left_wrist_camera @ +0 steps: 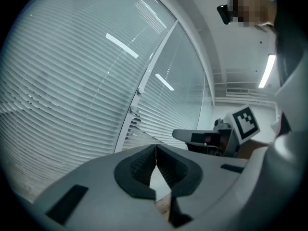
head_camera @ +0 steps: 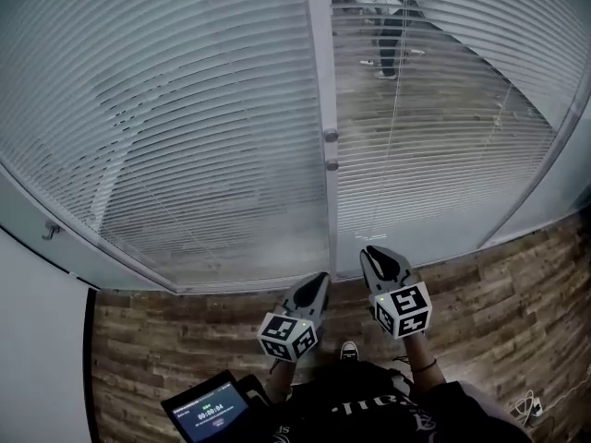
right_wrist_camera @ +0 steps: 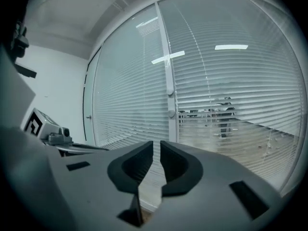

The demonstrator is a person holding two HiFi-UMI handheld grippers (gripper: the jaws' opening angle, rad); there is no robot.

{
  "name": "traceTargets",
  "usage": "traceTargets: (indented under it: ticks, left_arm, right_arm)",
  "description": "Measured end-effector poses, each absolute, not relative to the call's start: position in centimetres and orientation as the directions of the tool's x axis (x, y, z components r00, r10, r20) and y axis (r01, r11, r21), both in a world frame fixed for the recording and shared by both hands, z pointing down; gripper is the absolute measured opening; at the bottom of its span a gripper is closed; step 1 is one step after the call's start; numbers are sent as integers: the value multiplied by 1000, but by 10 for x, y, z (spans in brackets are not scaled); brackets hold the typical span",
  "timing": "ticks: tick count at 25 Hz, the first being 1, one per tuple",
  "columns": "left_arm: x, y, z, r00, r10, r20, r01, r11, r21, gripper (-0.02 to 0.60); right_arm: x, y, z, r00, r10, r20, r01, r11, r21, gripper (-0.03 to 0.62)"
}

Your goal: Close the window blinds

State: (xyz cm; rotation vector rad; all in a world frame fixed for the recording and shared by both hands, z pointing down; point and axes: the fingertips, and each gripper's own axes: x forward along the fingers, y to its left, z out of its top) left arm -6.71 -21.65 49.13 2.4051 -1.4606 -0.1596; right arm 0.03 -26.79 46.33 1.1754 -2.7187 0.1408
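Two glazed panels carry white slatted blinds. The left blind point(head_camera: 166, 127) has its slats turned nearly flat against the glass. The right blind point(head_camera: 452, 137) lets the room beyond show through its slats. Two small round knobs point(head_camera: 330, 137) sit on the white post point(head_camera: 319, 63) between the panels; they also show in the right gripper view point(right_wrist_camera: 170, 93). My left gripper point(head_camera: 320, 281) and right gripper point(head_camera: 372, 253) hover low in front of the post, apart from the blinds. Both are shut with nothing between the jaws, as each gripper's own view shows: left point(left_wrist_camera: 156, 148), right point(right_wrist_camera: 157, 146).
A wooden plank floor point(head_camera: 508, 293) runs up to the glass. A screen with a timer point(head_camera: 208, 409) hangs near my left side. A door handle point(head_camera: 51, 232) sits on the frame at far left. Beyond the right panel a person point(head_camera: 390, 40) stands. Cables point(head_camera: 531, 404) lie at bottom right.
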Motion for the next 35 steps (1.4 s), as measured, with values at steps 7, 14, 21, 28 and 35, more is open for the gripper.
traceTargets:
  ticks: [7, 14, 21, 28, 35]
  left_arm:
    - [-72, -258, 489, 421, -904, 75, -867, -377, 327, 6]
    - [-99, -284, 495, 417, -904, 96, -868, -365, 336, 6]
    - [-120, -331, 488, 493, -867, 71, -830, -444, 339, 6]
    - [-136, -384, 479, 546, -836, 50, -802, -504, 320, 6]
    - [-160, -418, 490, 561, -826, 53, -784, -509, 355, 6]
  right_arm:
    - [-19, -326, 455, -716, -670, 196, -675, 736, 50, 35]
    - [-60, -368, 437, -710, -684, 170, -664, 730, 160, 38]
    - [-87, -410, 429, -631, -753, 186, -677, 651, 343, 138]
    - [-102, -458, 424, -500, -848, 177, -627, 495, 602, 150]
    - [-112, -493, 424, -418, -900, 125, -660, 395, 639, 149]
